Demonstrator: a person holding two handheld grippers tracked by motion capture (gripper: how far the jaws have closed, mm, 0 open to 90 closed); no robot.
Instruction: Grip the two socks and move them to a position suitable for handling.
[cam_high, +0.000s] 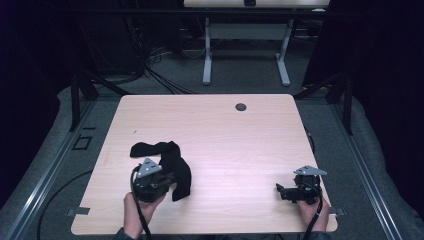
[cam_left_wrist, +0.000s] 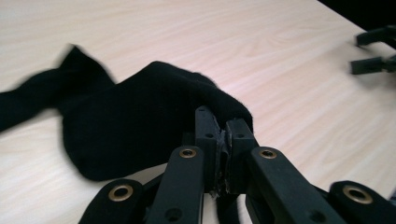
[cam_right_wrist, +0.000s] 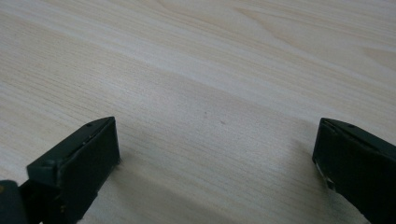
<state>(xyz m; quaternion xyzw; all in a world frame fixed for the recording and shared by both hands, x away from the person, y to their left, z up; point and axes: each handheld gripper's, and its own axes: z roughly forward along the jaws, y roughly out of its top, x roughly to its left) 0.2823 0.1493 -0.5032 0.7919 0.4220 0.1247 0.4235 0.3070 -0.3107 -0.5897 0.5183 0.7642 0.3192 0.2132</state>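
black cloth: a black sock (cam_high: 170, 165) lies on the near-left part of the pale wood bench (cam_high: 225, 135), one end draped toward the far left, the other hanging down beside the left hand-held gripper (cam_high: 167, 181).
left hand-held gripper: its jaws are pressed together on a fold of the sock (cam_left_wrist: 140, 126); in the left gripper view the fabric bunches just past the tips, and part of the sock looks lifted off the bench.
right hand-held gripper: it rests low over the near-right of the bench (cam_high: 279, 190), jaws spread wide with bare wood between them, well apart from the sock.
step in hand: by my reading, the sock has been pinched at one point and is being drawn up or across, likely to straighten or fold it.
next move: probably needs the right one brought over to the sock's free end, so the cloth can be stretched between two grips without the left pinch slipping.
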